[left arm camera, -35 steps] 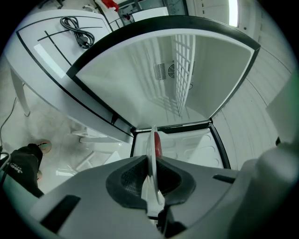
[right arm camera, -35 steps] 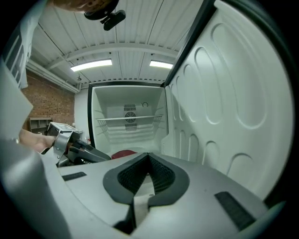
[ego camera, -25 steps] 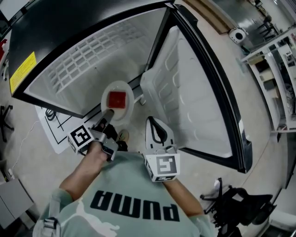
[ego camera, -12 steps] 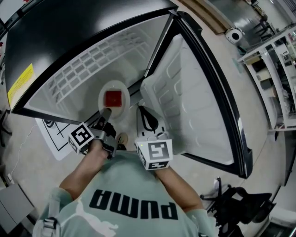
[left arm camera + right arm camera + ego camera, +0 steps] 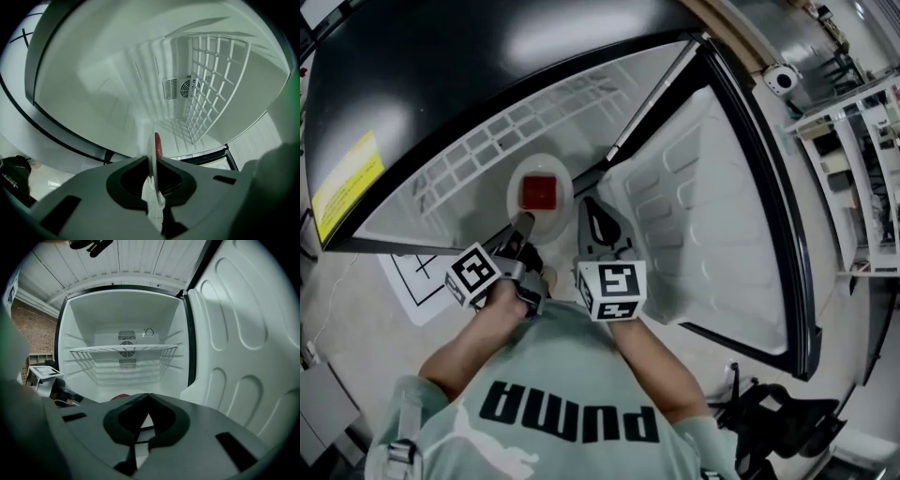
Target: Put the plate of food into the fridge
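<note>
At the open fridge's (image 5: 441,66) front edge, your left gripper (image 5: 523,221) is clamped tight on the near rim of the white plate (image 5: 563,182). It holds the plate face up with a red block of food (image 5: 538,190) at its centre, lower than the wire shelf (image 5: 483,141). Your right gripper (image 5: 587,202), jaws pressed together on nothing, hangs just beside the plate, near the open door (image 5: 712,216).
</note>
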Motion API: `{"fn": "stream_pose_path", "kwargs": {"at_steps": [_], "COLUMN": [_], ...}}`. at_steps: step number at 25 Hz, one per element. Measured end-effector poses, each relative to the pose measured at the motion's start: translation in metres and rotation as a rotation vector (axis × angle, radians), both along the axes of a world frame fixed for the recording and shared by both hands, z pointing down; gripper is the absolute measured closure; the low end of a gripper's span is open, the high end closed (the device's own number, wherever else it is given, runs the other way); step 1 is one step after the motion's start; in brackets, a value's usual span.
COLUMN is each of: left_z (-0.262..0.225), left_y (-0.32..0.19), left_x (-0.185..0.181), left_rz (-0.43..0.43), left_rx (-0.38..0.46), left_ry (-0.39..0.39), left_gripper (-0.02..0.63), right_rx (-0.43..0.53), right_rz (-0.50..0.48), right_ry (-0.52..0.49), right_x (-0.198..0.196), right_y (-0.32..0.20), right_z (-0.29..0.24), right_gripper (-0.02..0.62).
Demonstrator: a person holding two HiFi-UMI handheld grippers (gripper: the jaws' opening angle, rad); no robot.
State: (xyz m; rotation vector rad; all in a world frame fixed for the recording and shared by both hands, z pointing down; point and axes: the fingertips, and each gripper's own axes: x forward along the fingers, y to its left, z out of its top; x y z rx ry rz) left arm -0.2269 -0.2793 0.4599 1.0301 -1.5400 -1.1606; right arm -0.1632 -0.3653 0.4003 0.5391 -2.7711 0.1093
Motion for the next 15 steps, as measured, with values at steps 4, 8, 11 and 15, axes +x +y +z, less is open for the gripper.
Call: {"fn": "stream_pose_path", "kwargs": {"at_steps": [4, 8, 11, 15], "left_z": [0.008, 0.015, 0.019, 0.022], "left_y": [-0.002, -0.007, -0.010, -0.018], "left_x": [-0.006, -0.013, -0.021, -0.035], "left_rz": [-0.015, -0.035, -0.067, -0.114], "left_rx": [-0.010, -0.020, -0.026, -0.018], "left_ry": [0.018, 0.036, 0.054, 0.078], "left_gripper": [0.575, 0.575, 0.575, 0.575], "right_rx": [-0.006, -0.012, -0.019, -0.027], "right_rz": [0.009, 0.008, 0.000, -0.017], "right_ry": [0.023, 0.040, 0.053, 0.074], "right_x": [-0.006, -0.011, -0.012, -0.014], "right_y": [-0.008, -0.013, -0.012, -0.008], "right_z": [0.007, 0.013, 0.017, 0.023], "right_gripper": [0.591, 0.591, 0.591, 0.591]}}
